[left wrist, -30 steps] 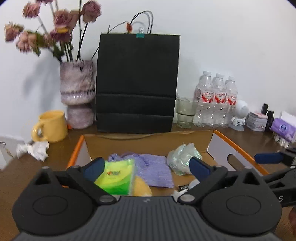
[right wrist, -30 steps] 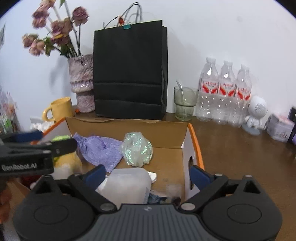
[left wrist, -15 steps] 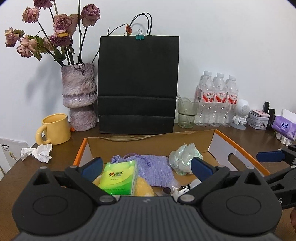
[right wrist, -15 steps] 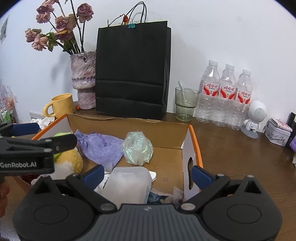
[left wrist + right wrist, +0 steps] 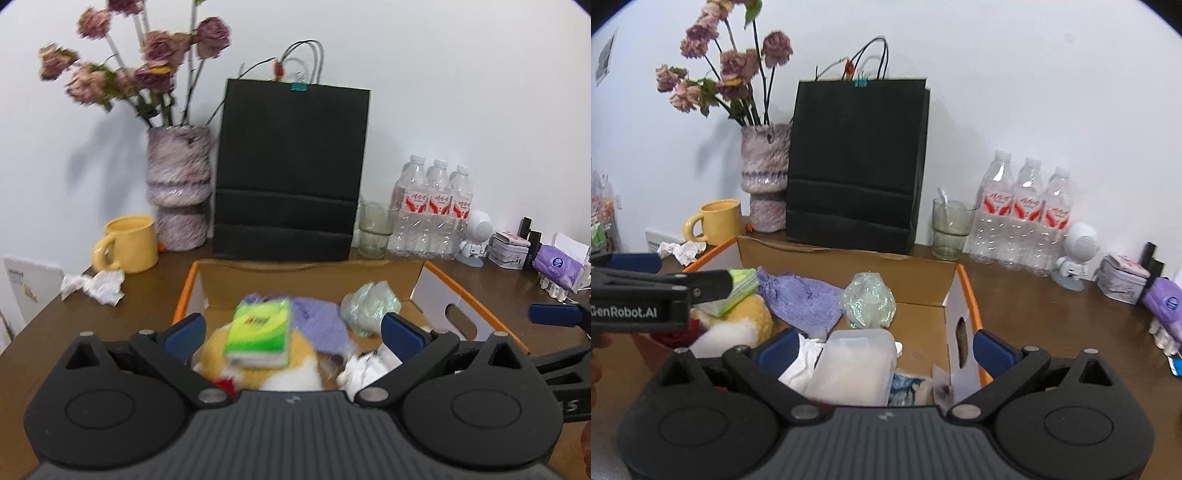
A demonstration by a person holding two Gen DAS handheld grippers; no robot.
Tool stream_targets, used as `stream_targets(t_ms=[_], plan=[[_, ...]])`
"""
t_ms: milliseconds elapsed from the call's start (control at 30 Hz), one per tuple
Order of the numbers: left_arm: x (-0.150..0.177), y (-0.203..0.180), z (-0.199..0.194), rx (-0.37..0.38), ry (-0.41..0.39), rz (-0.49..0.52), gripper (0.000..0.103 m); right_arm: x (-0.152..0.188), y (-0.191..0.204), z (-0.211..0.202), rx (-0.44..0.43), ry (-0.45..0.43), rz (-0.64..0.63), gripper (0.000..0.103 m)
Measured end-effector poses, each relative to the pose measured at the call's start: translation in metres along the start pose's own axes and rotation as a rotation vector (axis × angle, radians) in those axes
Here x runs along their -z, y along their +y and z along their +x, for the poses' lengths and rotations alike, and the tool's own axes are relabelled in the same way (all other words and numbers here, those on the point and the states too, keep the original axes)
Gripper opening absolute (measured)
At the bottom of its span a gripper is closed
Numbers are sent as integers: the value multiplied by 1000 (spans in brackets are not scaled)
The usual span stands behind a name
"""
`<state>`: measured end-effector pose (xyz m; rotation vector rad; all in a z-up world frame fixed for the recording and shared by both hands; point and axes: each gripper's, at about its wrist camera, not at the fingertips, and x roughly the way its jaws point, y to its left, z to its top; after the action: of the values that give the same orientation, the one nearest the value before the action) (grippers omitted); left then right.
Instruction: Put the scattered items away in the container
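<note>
- I am holding the left gripper (image 5: pixel 291 328) over the cardboard box (image 5: pixel 439 275), its fingers spread apart and gripping nothing.
- The green tissue pack (image 5: pixel 260 334) is lying on the yellow plush toy (image 5: pixel 291 373) at 12 o'clock.
- I am judging it light and squashy with slick wrap; its short sides offer the best grip.
- The right gripper (image 5: pixel 882 345) is hanging wide open too.

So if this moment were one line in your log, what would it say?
left gripper: open | right gripper: open | green tissue pack: on plush toy in cardboard box
</note>
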<state>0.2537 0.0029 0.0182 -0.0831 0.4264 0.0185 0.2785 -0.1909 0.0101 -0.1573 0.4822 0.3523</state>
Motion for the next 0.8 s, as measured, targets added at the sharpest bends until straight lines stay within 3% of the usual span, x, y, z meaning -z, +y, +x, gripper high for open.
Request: stream_targets(t_ms=[400,600,800], plan=[[29,42,-37,-20,47,-36,103,51,18,-36,-17,56,51,101],[39,58,-35,-19,66,-48,103,68,31,-30,-36,113,54,101],[54,71,-19,4,114,-63,103,77,47,-9,-61,167,51,93]])
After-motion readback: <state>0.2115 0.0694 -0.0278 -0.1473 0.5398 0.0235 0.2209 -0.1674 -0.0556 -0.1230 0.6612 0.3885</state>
